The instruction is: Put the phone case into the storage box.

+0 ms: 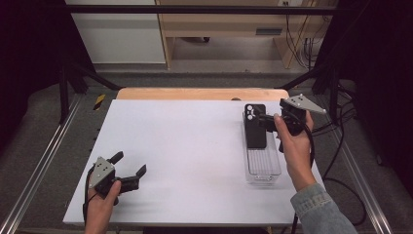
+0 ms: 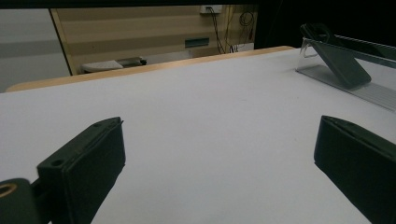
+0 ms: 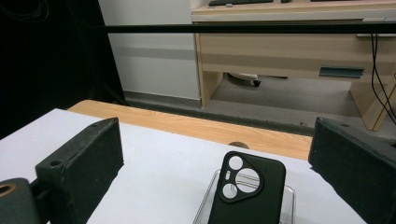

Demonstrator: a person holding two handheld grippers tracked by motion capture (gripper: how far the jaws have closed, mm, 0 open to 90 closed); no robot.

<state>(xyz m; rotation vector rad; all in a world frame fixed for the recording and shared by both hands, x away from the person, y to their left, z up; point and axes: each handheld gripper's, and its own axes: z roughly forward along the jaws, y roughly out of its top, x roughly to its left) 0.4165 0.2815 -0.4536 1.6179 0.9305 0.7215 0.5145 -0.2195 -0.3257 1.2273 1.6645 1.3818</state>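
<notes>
a black phone case (image 1: 255,125) with round camera holes at its top leans tilted at the far end of a clear plastic tray (image 1: 263,165) on the white bench (image 1: 185,156).

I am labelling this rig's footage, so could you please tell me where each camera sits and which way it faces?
High view: above the person's side, looking forward and down on the white table; both forearms, left gripper and right gripper show.
Left gripper view: low over the table, looking across between its open jaws.
Right gripper view: raised, facing the far edge, jaws open.
All share the black phone case leaning in the clear plastic tray.
</notes>
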